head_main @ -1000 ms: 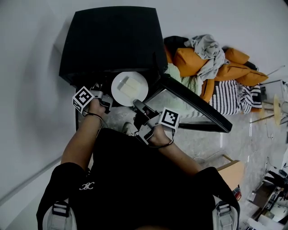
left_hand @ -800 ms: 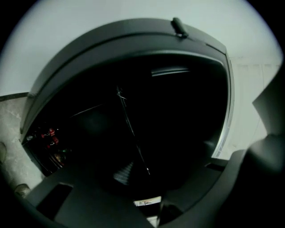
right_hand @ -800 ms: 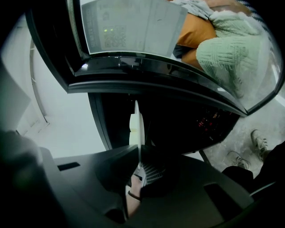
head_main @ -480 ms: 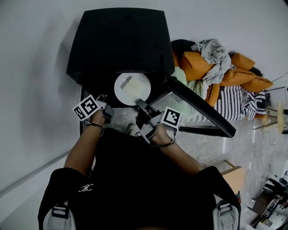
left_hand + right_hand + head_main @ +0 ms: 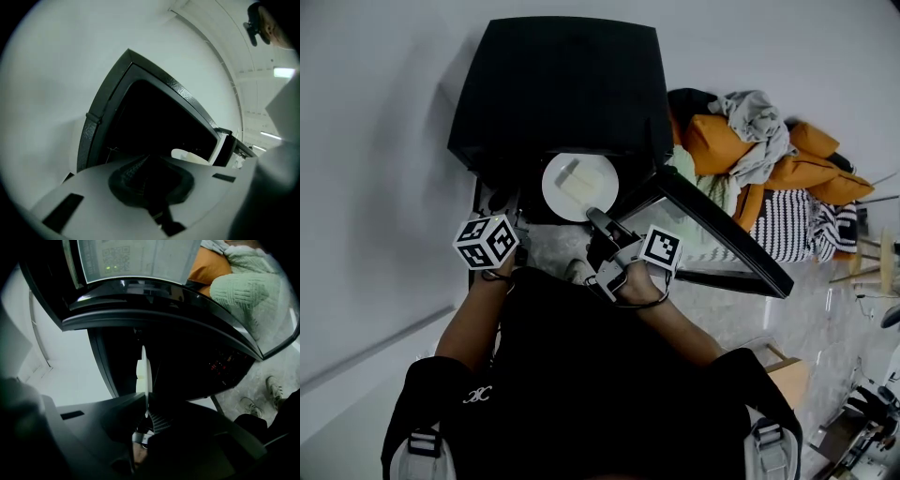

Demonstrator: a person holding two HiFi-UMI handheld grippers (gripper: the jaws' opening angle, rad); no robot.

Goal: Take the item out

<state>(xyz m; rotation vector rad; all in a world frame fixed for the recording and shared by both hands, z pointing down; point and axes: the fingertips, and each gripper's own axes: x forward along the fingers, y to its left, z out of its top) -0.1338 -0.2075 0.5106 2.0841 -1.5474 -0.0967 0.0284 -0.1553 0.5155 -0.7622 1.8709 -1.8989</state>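
A white plate [image 5: 579, 186] carrying a pale rectangular block [image 5: 577, 183] sits at the mouth of the black microwave [image 5: 558, 84], whose door [image 5: 712, 230] stands swung open to the right. My right gripper [image 5: 600, 220] is shut on the plate's near rim; in the right gripper view the plate [image 5: 146, 373] shows edge-on between the jaws of the right gripper [image 5: 146, 414]. My left gripper [image 5: 151, 180] is shut on nothing, drawn back left of the plate, with its marker cube [image 5: 486, 242] above the hand. Beyond it a sliver of the plate [image 5: 190, 156] shows.
A heap of orange cushions and clothes [image 5: 750, 155] lies right of the microwave, with a striped cloth [image 5: 806, 225] beside it. A white wall [image 5: 366, 187] runs along the left. Shoes [image 5: 276, 392] stand on the speckled floor below the door.
My left gripper has shut and pulled back from the plate's left edge toward the person. The right gripper still holds the plate's rim.
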